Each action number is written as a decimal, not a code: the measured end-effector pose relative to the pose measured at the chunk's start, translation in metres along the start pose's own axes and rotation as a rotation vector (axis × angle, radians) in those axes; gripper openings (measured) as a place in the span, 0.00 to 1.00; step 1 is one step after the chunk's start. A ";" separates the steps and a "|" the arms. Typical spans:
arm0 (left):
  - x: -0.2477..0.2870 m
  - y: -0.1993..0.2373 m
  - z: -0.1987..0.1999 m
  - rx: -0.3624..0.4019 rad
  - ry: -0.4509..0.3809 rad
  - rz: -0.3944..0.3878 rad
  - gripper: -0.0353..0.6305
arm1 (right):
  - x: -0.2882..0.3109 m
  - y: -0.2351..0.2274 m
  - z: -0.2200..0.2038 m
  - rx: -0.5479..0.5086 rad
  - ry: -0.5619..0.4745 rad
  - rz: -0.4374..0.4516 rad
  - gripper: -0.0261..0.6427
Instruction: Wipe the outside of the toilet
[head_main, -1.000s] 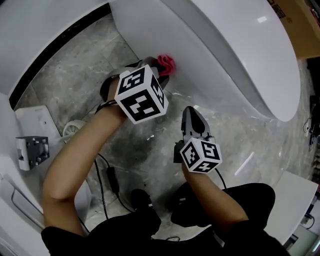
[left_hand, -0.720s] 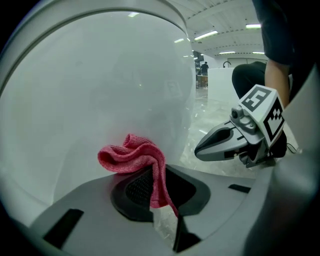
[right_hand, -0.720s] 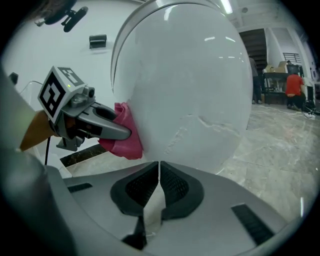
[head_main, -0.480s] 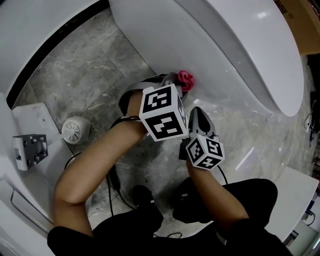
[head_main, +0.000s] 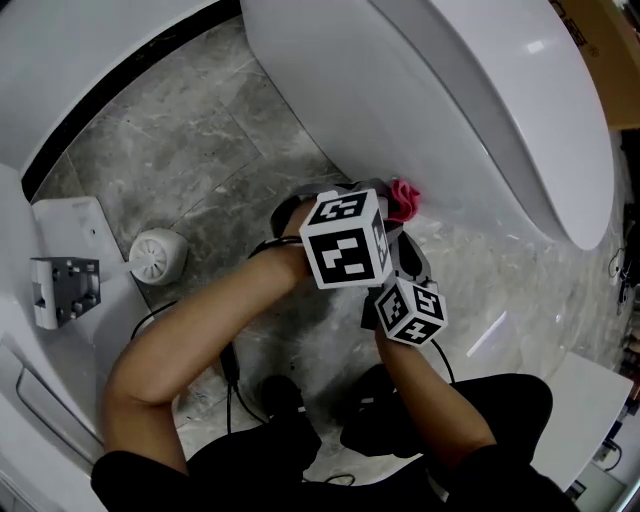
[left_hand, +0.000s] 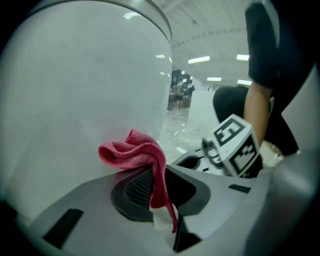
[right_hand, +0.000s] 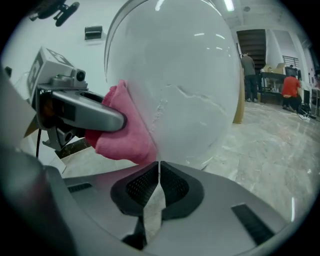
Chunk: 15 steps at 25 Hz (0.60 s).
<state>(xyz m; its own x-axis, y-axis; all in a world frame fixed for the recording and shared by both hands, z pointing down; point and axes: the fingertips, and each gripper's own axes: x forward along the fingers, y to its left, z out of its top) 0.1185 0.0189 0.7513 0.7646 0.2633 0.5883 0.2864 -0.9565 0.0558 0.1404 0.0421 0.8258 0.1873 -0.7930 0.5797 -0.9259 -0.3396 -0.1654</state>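
We hold the left gripper (head_main: 388, 205) low against the side of the white toilet (head_main: 450, 110); its jaws are clamped on a pink cloth (head_main: 403, 197), and the bunched end of that cloth is pressed against the curved outer wall of the bowl, near where the bowl meets the grey marble floor (head_main: 180, 150). In the left gripper view the cloth (left_hand: 135, 155) rises out of the closed jaws of the left gripper (left_hand: 157, 195) and folds over towards the toilet (left_hand: 75, 100); one thin strip of it hangs down between the pads.

Our right gripper (head_main: 408, 252) sits just beside and below the left one, pointing at the same part of the bowl; its jaws are together with nothing between them (right_hand: 157, 187). From its own view we see the cloth (right_hand: 120, 125) touching the toilet (right_hand: 185, 90), with one grey finger of the left gripper lying across it.

On the floor to our left stands a small round white fitting (head_main: 157, 257); a black cable (head_main: 228, 365) runs beneath our left forearm; two people (right_hand: 247, 75) stand far off in the right gripper view.
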 end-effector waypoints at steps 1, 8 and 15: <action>-0.005 -0.005 -0.002 -0.022 -0.053 -0.090 0.16 | 0.003 0.001 -0.002 -0.009 0.002 0.006 0.10; -0.084 0.064 -0.073 -0.045 -0.288 -0.114 0.16 | 0.018 0.041 -0.009 -0.060 0.001 0.120 0.10; -0.175 0.228 -0.162 -0.160 -0.016 0.515 0.16 | 0.058 0.115 0.027 -0.118 -0.095 0.267 0.10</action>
<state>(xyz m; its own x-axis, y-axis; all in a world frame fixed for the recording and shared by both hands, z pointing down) -0.0435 -0.2658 0.7920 0.7920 -0.2439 0.5597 -0.2183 -0.9693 -0.1134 0.0537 -0.0564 0.8191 -0.0428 -0.8921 0.4499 -0.9771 -0.0565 -0.2050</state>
